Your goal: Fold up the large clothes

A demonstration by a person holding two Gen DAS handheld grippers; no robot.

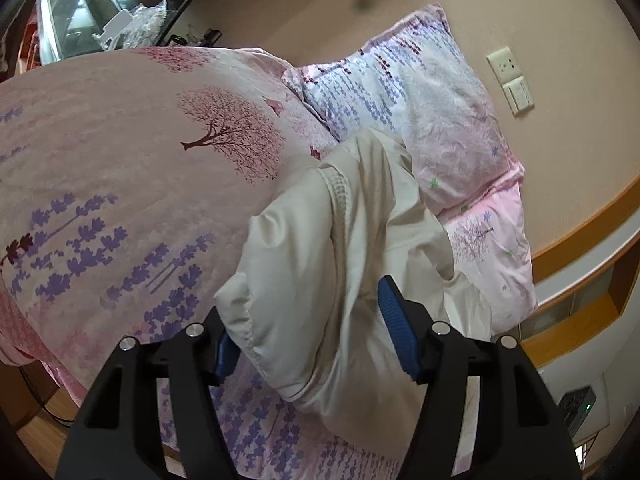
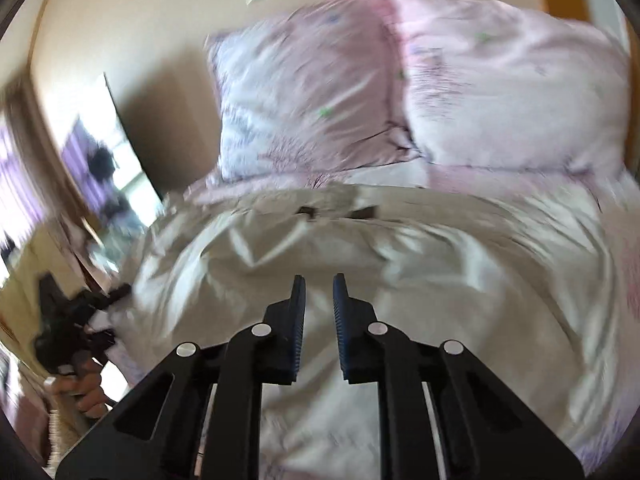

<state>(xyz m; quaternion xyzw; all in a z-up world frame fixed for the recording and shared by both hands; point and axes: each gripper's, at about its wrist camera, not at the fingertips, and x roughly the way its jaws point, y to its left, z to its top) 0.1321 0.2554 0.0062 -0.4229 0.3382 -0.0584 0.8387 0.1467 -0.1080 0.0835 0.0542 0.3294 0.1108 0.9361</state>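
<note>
A cream-white jacket (image 1: 340, 232) lies on the bed. In the left wrist view a bunched sleeve or cuff part of it sits between my left gripper's (image 1: 308, 320) wide-open jaws; the left blue pad is mostly hidden behind the cloth. In the blurred right wrist view the jacket (image 2: 360, 260) is spread wide across the bed. My right gripper (image 2: 319, 284) hovers above its middle, jaws slightly apart with nothing between them. My left gripper (image 2: 80, 316) shows at that view's left edge, at the jacket's side.
The bed has a pink floral duvet (image 1: 120, 160) and two pink pillows (image 2: 300, 100) (image 2: 512, 92) against a beige wall. Wall switches (image 1: 512, 80) sit above the pillows. A window (image 1: 80, 8) and a wooden ledge (image 1: 580, 312) flank the bed.
</note>
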